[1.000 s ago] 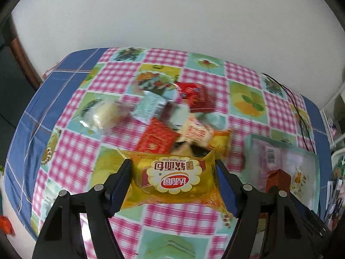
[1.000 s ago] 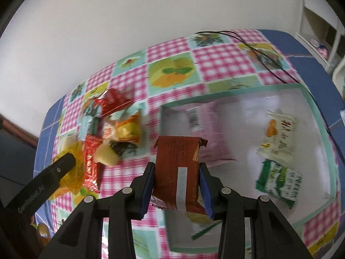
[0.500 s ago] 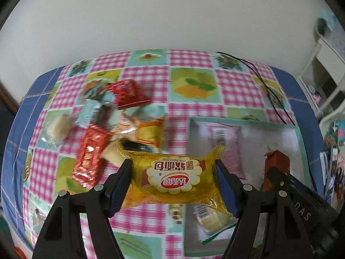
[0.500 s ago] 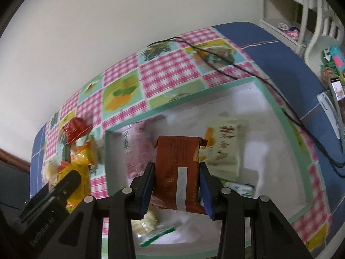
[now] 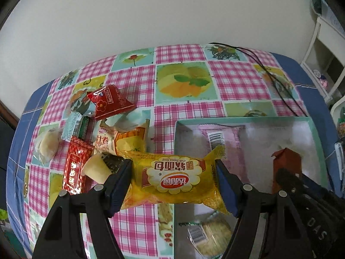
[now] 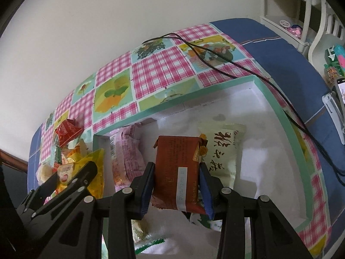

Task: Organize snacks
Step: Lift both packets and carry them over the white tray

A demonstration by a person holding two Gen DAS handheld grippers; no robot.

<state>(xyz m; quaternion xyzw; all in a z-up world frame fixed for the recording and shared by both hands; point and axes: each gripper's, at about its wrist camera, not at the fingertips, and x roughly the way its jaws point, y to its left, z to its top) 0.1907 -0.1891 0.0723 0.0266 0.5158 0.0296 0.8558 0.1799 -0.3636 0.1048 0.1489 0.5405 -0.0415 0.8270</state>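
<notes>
My left gripper (image 5: 173, 178) is shut on a yellow soft-bread packet (image 5: 174, 179), held over the left rim of a white box with a green rim (image 5: 241, 119). My right gripper (image 6: 176, 180) is shut on a brown snack packet (image 6: 175, 170) above the inside of that box (image 6: 278, 116). Inside lie a pink packet (image 6: 127, 155), a cream packet with black writing (image 6: 224, 151) and a green-and-white packet (image 6: 202, 220), partly hidden. A pile of loose snacks (image 5: 103, 138) sits on the cloth to the left, with a red triangular packet (image 5: 110, 103) on top.
The table wears a pink-check cloth with fruit squares (image 5: 183, 82) and a blue border (image 6: 273, 41). A black cable (image 6: 215, 58) runs across the cloth past the box's far corner. White shelves (image 6: 301, 10) stand at the right, beyond the table.
Both grippers have carried their packets to the right, from beside the snack pile to over the box. The grips have not changed.
</notes>
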